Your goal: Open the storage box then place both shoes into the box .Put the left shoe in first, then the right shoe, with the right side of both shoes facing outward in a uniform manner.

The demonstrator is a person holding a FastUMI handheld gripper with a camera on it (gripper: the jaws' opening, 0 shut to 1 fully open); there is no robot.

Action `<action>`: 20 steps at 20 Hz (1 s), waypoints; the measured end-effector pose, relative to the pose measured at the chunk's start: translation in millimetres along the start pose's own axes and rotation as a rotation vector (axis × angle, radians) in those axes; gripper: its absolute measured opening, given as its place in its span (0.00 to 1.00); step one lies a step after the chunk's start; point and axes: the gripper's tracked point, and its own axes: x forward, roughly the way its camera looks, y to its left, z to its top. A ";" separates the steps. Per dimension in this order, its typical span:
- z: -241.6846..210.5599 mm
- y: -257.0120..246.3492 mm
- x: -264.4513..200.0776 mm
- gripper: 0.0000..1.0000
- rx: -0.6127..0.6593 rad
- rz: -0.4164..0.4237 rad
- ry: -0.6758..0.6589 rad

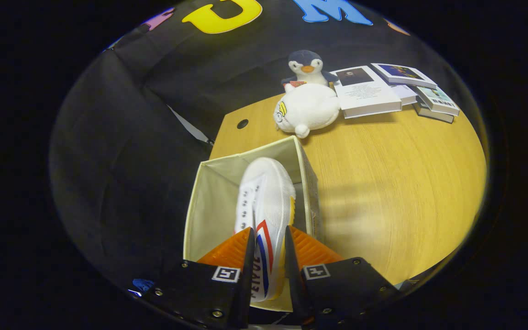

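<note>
A white canvas shoe [266,201] with red and blue side stripes is held on its side between my fingers, toe pointing away from me. My gripper [267,243] is shut on the shoe near its heel end. The shoe hangs over the open cream fabric storage box [208,201], toward the box's right wall. The box stands at the near left corner of the wooden table [397,183]. The box's floor below the shoe is partly hidden by it; what shows of the inside on the left is bare.
Beyond the box lie a white plush toy [307,110] and a penguin plush [306,66]. Several books [397,89] are stacked at the table's far side. A cable hole [242,123] sits near the table's far left corner.
</note>
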 end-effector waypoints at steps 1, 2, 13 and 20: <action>6.4 1.6 -4.9 0.43 -0.004 0.017 -0.022; 12.6 0.3 -10.4 0.68 -0.009 0.022 -0.040; 83.9 -72.0 -134.2 0.98 -0.146 -0.047 -0.398; 110.6 -154.9 -223.6 0.98 -0.136 -0.118 -0.561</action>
